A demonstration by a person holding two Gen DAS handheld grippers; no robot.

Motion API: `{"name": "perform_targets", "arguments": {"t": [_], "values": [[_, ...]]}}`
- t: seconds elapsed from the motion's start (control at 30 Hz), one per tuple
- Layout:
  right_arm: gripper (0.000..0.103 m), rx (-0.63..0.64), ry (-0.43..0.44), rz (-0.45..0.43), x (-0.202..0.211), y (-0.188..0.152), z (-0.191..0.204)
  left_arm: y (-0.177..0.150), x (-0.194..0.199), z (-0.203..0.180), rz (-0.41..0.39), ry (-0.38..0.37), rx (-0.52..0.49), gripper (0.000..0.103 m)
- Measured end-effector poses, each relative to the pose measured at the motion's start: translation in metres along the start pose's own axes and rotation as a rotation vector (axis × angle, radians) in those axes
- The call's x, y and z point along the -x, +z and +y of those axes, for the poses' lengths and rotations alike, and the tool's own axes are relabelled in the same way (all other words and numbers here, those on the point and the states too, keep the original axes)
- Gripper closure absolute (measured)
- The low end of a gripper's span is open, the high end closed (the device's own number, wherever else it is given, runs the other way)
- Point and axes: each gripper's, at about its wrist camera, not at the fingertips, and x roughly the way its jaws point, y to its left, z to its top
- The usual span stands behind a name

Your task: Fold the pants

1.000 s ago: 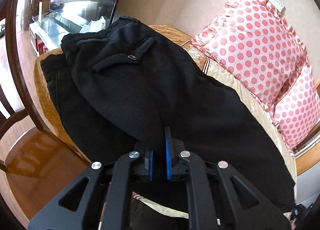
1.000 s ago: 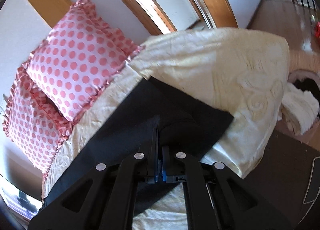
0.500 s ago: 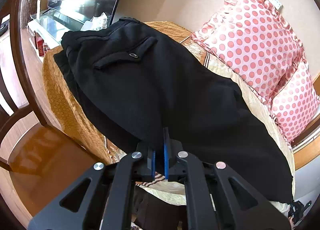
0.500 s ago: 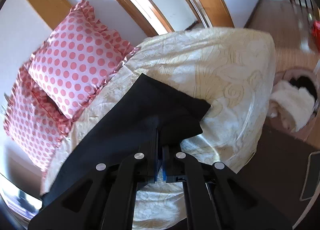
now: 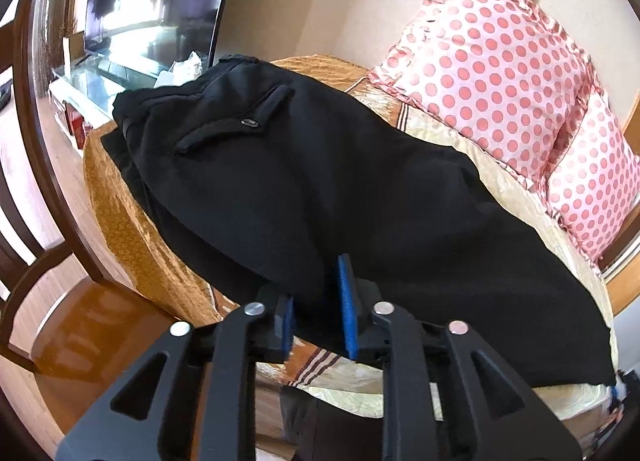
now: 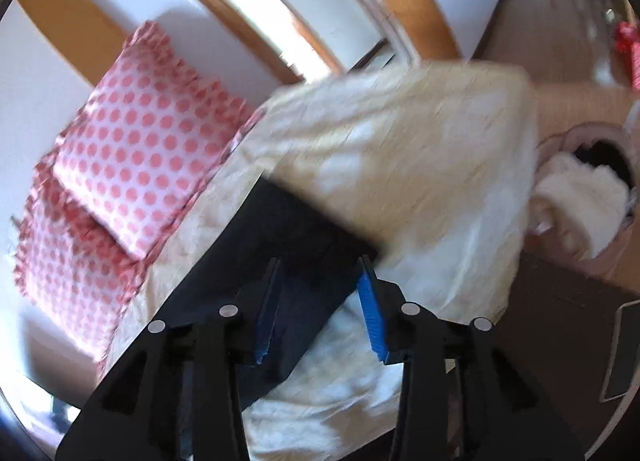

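Pants [image 5: 320, 189], black, lie folded lengthwise along the bed [image 5: 120, 221], waistband at the far left end and legs running toward the near right. A back pocket with a small button [image 5: 250, 123] faces up near the waist. One darker layer sticks out from under the top layer at the far left edge.

The left gripper [image 5: 318, 305] sits at the near edge of the pants, its blue pads [image 5: 347, 301] parted by a narrow gap. A fold of black cloth hangs down into that gap, but the pads do not press on it, as far as the view shows.

In the right wrist view, which is blurred, the right gripper [image 6: 320, 309] stands wide, its pads [image 6: 372, 313] well apart. The leg ends of the pants [image 6: 296, 245] lie between and beyond the fingers, flat on the cream cover [image 6: 420, 165]; the right pad is just beside the hem corner.

Two pink dotted pillows [image 5: 492, 77] lean against the wall on the far side of the bed. A television [image 5: 152, 1] stands beyond the waist end. On the floor to the right of the bed sits a round basket [image 6: 600, 165] holding white cloth.
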Motion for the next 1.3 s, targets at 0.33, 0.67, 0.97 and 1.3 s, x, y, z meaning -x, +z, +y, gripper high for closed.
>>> {"name": "perform_targets", "arguments": {"t": [0.33, 0.67, 0.97, 1.3], "values": [[0.063, 0.585, -0.023, 0.094, -0.065, 0.026, 0.089, -0.016, 0.029, -0.037, -0.099, 0.102, -0.190, 0.047], [0.063, 0.728, -0.074, 0.221, -0.111, 0.021, 0.098, -0.025, 0.045, -0.097, -0.184, 0.005, -0.391, 0.032], [0.071, 0.792, -0.012, 0.206, -0.109, 0.019, 0.095, -0.031, 0.022, -0.121, -0.130, -0.060, -0.426, 0.032], [0.091, 0.909, -0.061, 0.121, -0.110, 0.017, 0.126, -0.034, 0.011, -0.141, -0.121, -0.083, -0.457, 0.030]]}}
